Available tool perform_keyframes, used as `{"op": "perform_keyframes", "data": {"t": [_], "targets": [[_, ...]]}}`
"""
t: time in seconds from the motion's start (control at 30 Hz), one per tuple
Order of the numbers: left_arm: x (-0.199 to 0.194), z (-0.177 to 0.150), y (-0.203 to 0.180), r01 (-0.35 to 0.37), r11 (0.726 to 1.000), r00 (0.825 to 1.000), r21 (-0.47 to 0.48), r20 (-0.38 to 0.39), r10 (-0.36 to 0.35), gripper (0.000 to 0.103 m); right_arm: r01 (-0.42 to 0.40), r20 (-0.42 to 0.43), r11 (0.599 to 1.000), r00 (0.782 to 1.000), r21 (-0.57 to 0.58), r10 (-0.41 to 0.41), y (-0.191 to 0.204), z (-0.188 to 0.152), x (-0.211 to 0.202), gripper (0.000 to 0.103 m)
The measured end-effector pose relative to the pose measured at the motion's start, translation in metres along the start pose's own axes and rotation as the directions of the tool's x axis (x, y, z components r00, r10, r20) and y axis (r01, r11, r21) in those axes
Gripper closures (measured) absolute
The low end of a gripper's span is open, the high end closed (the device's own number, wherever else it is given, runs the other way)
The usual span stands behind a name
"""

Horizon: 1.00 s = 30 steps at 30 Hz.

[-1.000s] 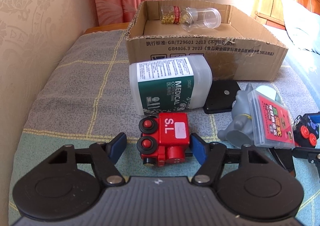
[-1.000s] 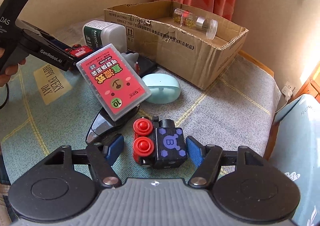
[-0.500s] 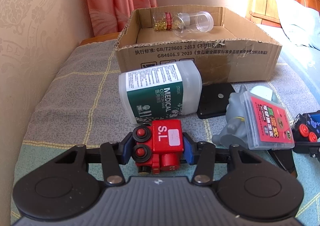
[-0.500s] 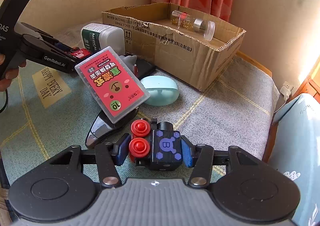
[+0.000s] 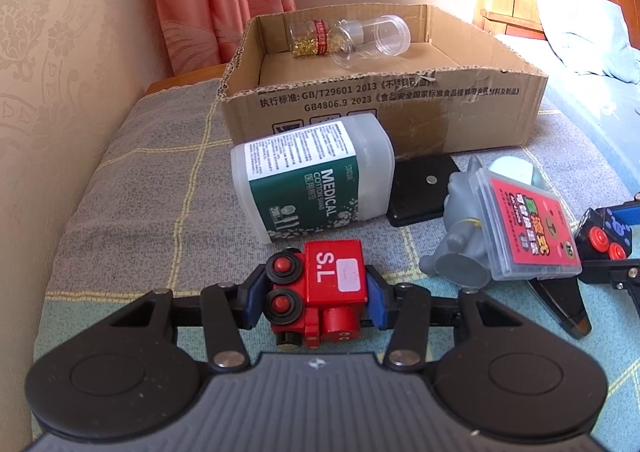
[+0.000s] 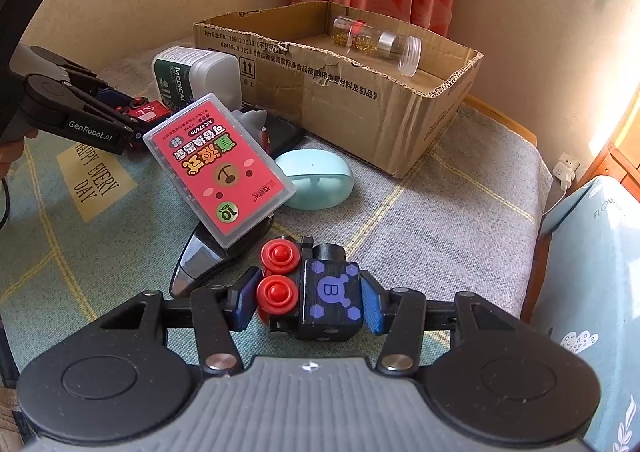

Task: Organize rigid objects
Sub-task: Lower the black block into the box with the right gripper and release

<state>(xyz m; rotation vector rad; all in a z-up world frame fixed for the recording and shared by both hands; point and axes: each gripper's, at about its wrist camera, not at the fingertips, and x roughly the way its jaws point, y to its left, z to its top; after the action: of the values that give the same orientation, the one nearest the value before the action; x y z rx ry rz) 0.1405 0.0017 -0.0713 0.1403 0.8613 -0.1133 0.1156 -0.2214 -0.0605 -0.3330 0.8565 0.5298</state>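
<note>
My left gripper point(image 5: 314, 298) is shut on a red toy train engine point(image 5: 320, 292) marked "S.L", held above the checked blanket. My right gripper point(image 6: 306, 302) is shut on a black toy train car point(image 6: 324, 300) with red wheels and a purple "B". It also shows at the right edge of the left wrist view point(image 5: 604, 236). An open cardboard box point(image 5: 384, 100) stands beyond, holding clear jars point(image 5: 360, 36) with gold bits. The box also shows in the right wrist view point(image 6: 344, 84).
On the blanket lie a medical cotton swab tub point(image 5: 312, 180), a black flat case point(image 5: 424, 188), a grey figurine point(image 5: 460, 228), a red card box point(image 6: 218, 168), a mint oval case point(image 6: 316, 180) and a black mouse point(image 6: 200, 264). A wall and curtain stand behind.
Both grippers closed from open onto their toy trains and lifted them slightly. The box now looks closer in both views.
</note>
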Motion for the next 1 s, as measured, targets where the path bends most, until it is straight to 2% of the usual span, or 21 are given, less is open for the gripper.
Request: {"op": "perform_keyframes", "data": {"t": [0.23, 0.37, 0.63, 1.0], "targets": [[0.000, 0.002, 0.002, 0.019, 1.000, 1.000, 0.004, -0.010, -0.019, 0.054, 0.017, 0.000, 0.998, 1.000, 0.056, -0.017, 0.001, 0.001, 0.002, 0.047], [-0.005, 0.002, 0.002, 0.031, 0.999, 0.999, 0.030, -0.010, -0.030, 0.054, 0.045, -0.013, 0.998, 0.999, 0.054, -0.045, 0.005, 0.002, 0.001, 0.048], [-0.023, 0.005, 0.004, 0.076, 0.995, 0.997, 0.068, -0.023, -0.075, 0.055, 0.048, -0.019, 0.998, 0.999, 0.046, -0.047, 0.008, 0.006, -0.012, 0.048], [-0.049, 0.020, 0.002, 0.161, 0.983, 0.987, 0.092, -0.028, -0.159, 0.055, 0.052, 0.009, 0.999, 0.999, 0.009, -0.052, 0.009, 0.024, -0.033, 0.048]]}}
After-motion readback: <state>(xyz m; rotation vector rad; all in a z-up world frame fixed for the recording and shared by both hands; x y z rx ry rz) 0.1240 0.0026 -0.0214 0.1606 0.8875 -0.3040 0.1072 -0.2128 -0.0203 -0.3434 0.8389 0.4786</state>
